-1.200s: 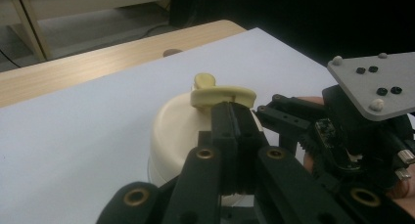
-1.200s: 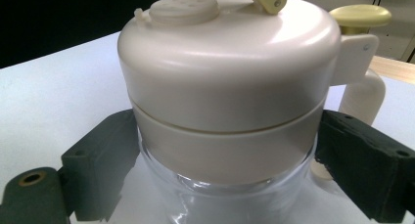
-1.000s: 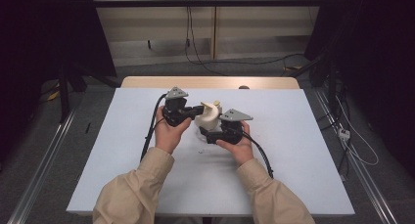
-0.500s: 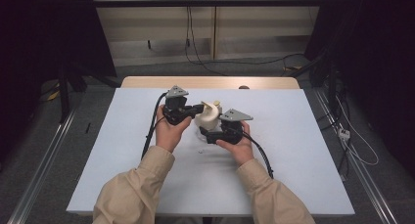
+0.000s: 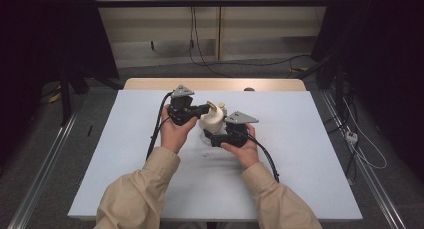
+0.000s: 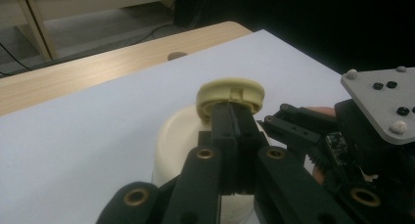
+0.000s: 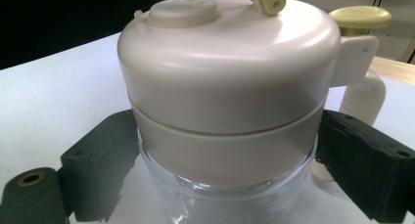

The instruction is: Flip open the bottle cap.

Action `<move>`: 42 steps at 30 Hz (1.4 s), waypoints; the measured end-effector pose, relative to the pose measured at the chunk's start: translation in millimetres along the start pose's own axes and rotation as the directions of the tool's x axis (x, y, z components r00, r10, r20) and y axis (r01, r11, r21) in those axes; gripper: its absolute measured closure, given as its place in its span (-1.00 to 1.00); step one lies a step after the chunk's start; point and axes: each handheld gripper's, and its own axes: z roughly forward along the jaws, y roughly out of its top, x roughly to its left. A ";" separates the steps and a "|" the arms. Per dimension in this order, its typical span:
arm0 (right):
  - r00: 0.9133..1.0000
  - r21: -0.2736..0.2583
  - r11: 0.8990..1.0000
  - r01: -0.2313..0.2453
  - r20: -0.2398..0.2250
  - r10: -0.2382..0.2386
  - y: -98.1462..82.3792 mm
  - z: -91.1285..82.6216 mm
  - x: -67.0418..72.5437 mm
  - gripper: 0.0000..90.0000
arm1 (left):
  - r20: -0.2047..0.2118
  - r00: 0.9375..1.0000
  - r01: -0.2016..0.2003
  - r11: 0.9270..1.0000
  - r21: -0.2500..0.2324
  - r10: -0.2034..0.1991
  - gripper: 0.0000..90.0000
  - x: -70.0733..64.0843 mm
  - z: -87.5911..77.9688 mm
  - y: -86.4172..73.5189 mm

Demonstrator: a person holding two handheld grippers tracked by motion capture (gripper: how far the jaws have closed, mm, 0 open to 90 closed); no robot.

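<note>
A cream container (image 5: 211, 121) with a domed lid (image 7: 225, 62) and a clear lower body stands at the middle of the white table (image 5: 300, 164). A pale yellow round cap (image 6: 230, 93) sits at its top edge. My left gripper (image 5: 206, 108) reaches in from the left, and its jaws (image 6: 234, 119) are pressed together on the rim of that cap. My right gripper (image 5: 210, 138) comes from the near side. Its fingers (image 7: 98, 155) sit against both sides of the container's cream band (image 7: 225, 150), shut on it. The right gripper (image 6: 372, 136) also appears in the left gripper view.
A wooden strip (image 5: 215, 84) runs along the table's far edge. Cables (image 5: 155, 134) trail from both grippers across the white surface. Dark floor and metal rails (image 5: 45, 164) flank the table, and a few small marks (image 5: 206, 154) lie near the container.
</note>
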 end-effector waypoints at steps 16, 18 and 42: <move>1.000 0.001 1.000 0.001 0.001 -0.001 0.1 -0.3 0.2 -0.79 | -0.011 1.000 -0.004 1.000 -0.003 0.004 1.00 1.8 5.4 3.3; 1.000 0.001 1.000 0.001 0.002 -0.001 0.1 -0.2 0.2 -0.80 | -0.011 1.000 0.000 1.000 0.000 0.000 1.00 1.5 6.2 4.0; 1.000 -0.002 1.000 -0.001 0.003 0.001 0.6 -0.9 0.5 -0.79 | -0.015 1.000 0.000 1.000 -0.002 0.000 1.00 2.0 15.4 10.4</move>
